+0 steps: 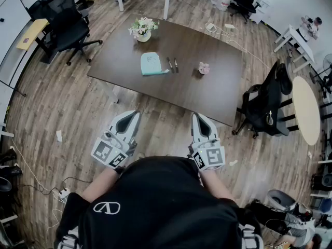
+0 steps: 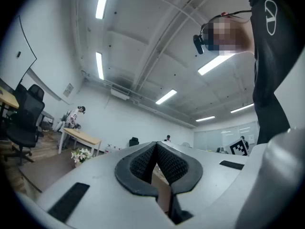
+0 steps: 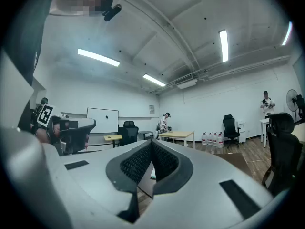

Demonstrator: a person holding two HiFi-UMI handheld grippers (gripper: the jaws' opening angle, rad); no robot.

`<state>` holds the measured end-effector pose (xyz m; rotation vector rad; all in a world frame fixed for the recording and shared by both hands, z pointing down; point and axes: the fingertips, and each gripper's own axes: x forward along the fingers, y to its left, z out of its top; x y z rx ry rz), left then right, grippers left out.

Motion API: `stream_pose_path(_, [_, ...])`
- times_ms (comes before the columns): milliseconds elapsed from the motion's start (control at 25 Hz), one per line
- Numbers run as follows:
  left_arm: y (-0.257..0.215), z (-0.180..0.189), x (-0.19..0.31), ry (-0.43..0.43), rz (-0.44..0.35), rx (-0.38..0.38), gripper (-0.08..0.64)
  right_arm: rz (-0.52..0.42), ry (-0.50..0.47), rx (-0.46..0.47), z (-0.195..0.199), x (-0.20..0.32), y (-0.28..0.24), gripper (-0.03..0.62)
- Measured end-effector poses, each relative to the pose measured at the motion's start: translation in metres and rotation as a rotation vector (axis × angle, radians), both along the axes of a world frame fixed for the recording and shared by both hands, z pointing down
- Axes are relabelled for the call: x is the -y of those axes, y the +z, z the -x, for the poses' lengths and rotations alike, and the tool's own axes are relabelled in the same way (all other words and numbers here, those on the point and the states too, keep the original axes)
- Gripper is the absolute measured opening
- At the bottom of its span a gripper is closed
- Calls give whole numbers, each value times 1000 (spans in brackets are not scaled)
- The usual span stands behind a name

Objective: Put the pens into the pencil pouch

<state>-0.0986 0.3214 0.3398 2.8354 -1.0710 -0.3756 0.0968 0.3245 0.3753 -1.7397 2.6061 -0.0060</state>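
A light teal pencil pouch (image 1: 151, 63) lies on the dark brown table (image 1: 119, 61), with two dark pens (image 1: 173, 65) side by side just right of it. Both grippers hang well short of the table, close to the person's body. My left gripper (image 1: 134, 113) is shut with nothing between its jaws, and its tips meet in the left gripper view (image 2: 156, 144). My right gripper (image 1: 197, 117) is also shut and empty, tips together in the right gripper view (image 3: 151, 142). A sliver of the teal pouch (image 3: 151, 176) shows through the gap below the right jaws.
A white vase of flowers (image 1: 143, 28) stands at the table's far left, and a small pink object (image 1: 204, 68) lies right of the pens. Black office chairs (image 1: 65, 25) stand to the left, another chair (image 1: 267, 105) at the table's right end, a round table (image 1: 306, 110) beyond.
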Motion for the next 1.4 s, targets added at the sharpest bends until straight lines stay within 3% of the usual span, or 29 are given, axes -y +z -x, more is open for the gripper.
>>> stream_pose_path(840, [11,-9,2,-6,22,14,3,-27,10,97,-18,-10,1,-2])
stream_pose_path(1160, [10,-43,7,-52,19,63,3,-40,-2,119,-60,-6,0,-2])
stream_pose_path(1400, [18,-51,26,-104,30,93,3,-24,-44,148,-67,25,15,-2])
